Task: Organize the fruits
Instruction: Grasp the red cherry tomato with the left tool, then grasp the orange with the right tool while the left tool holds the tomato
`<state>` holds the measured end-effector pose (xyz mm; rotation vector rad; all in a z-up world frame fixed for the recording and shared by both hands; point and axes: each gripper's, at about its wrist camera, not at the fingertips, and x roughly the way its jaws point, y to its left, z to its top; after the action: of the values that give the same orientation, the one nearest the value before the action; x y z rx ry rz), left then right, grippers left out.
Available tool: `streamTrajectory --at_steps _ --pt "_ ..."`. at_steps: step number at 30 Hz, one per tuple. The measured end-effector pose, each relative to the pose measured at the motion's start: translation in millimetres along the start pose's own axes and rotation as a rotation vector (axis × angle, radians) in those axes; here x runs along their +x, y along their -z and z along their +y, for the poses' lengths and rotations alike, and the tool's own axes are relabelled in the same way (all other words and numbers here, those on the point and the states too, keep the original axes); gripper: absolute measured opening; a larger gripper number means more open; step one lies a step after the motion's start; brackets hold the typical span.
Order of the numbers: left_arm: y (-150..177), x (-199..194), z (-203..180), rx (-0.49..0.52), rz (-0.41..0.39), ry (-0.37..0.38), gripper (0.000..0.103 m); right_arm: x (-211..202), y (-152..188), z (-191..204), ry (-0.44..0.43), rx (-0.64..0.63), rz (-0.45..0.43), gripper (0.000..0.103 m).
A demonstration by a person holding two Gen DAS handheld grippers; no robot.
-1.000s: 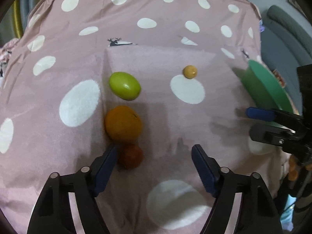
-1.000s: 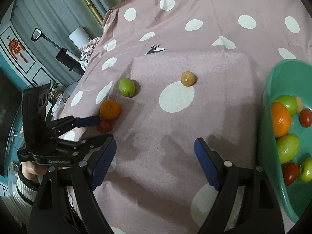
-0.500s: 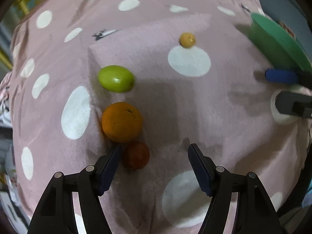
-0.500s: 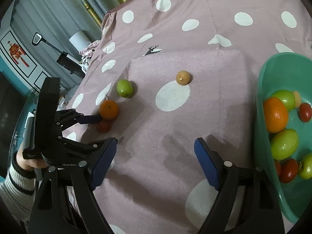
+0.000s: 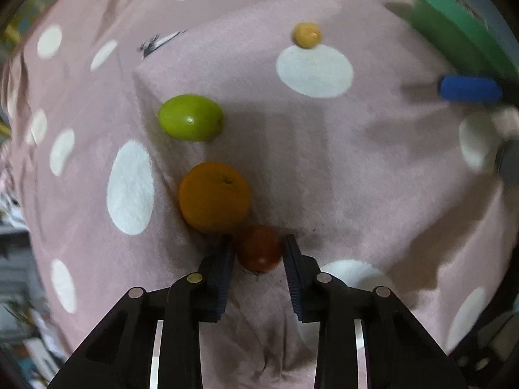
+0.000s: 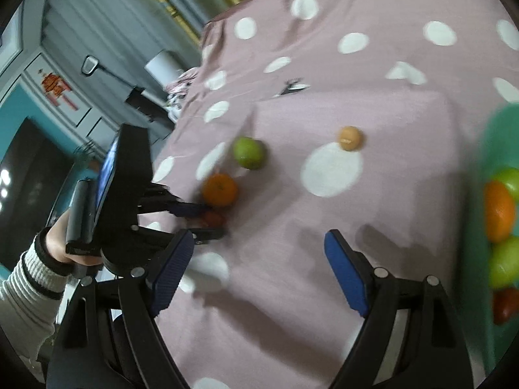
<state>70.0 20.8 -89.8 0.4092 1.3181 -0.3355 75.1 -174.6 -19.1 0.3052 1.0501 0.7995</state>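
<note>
Fruits lie loose on the pink polka-dot cloth (image 5: 340, 168), and the one in hand now is the small red fruit (image 5: 258, 249), low in the centre of the left wrist view. It sits squarely between the pads of the left gripper (image 5: 258, 253), whose jaws have just been closing and now stand narrow, pressed on either flank of it. The fruit's long axis seems to run along the fingers, toward the bottom of the frame, so the pads meet its shorter width — a fair hold, by the look of it. The orange (image 5: 214, 197) touches the red fruit at its upper left and stands just off the tip of the left pad; any lift has to come straight up or the orange will likely be nudged. Above it, apart, lies the green fruit (image 5: 190, 122), and well up and right the small tan fruit (image 5: 306, 34) at the edge of a white dot. The red fruit is glossy, smooth, roundish-oval, darker at the top. The green bowl (image 6: 501, 123), already holding several fruits, sits at the right edge of the right wrist view — far from the left gripper. The right gripper (image 6: 259, 269) hovers over bare cloth, fingers wide and empty, much nearer the bowl.
</note>
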Motion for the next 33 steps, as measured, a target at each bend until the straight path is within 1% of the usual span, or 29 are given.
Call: streamTrajectory --at_steps 1,4,6,8,12,14,16,18,20,22,26,28,30,32,33 --pt "0.4 0.4 4.7 -0.016 -0.001 0.025 0.029 5.7 -3.0 2.6 -0.002 -0.01 0.011 0.083" --pt "2.9 -0.7 3.2 -0.015 -0.012 0.011 0.029 21.0 -9.2 4.8 -0.035 -0.002 0.044 0.082" --pt "4.8 -1.2 6.6 -0.054 -0.036 0.037 0.028 28.2 -12.7 5.3 -0.057 -0.002 0.056 0.082" --pt "9.4 -1.1 15.3 -0.118 -0.075 0.092 0.028 37.1 -15.2 5.5 -0.065 -0.003 0.074 0.082" --pt "23.9 -7.4 16.8 -0.173 -0.149 0.124 0.028 54.4 -21.3 5.6 -0.094 0.009 0.117 0.08" --pt "33.0 -16.1 20.8 -0.215 -0.195 0.167 0.028 62.0 -25.9 7.4 -0.106 0.013 0.129 0.08" --pt "44.5 -30.4 25.8 -0.246 -0.248 0.195 0.028 71.5 -31.5 11.3 -0.143 0.019 0.138 0.08" --pt "51.3 -39.7 32.9 -0.271 -0.278 0.198 0.028 82.4 -36.0 16.9 -0.17 0.013 0.151 0.079" --pt "59.2 -47.9 40.3 -0.298 -0.303 0.204 0.028 94.8 -39.3 21.5 -0.179 0.003 0.17 0.077" --pt "69.3 -56.3 38.3 -0.319 -0.315 0.199 0.028 105.9 -40.8 27.3 -0.167 -0.025 0.185 0.069" --pt "83.9 -66.6 47.3 -0.348 -0.335 0.202 0.028 120.8 -43.4 31.2 -0.166 -0.026 0.194 0.064" --pt "89.9 -68.7 49.4 -0.358 -0.338 0.205 0.028 128.2 -44.1 33.6 -0.161 -0.034 0.206 0.06" --pt "88.7 -68.2 52.6 -0.362 -0.342 0.206 0.028 132.7 -43.9 35.8 -0.168 -0.043 0.211 0.053" --pt "90.9 -69.7 51.9 -0.367 -0.348 0.213 0.028 135.0 -45.0 36.7 -0.142 -0.051 0.207 0.043" --pt "92.7 -69.1 52.9 -0.368 -0.35 0.214 0.028 135.1 -45.1 35.8 -0.141 -0.052 0.208 0.044"
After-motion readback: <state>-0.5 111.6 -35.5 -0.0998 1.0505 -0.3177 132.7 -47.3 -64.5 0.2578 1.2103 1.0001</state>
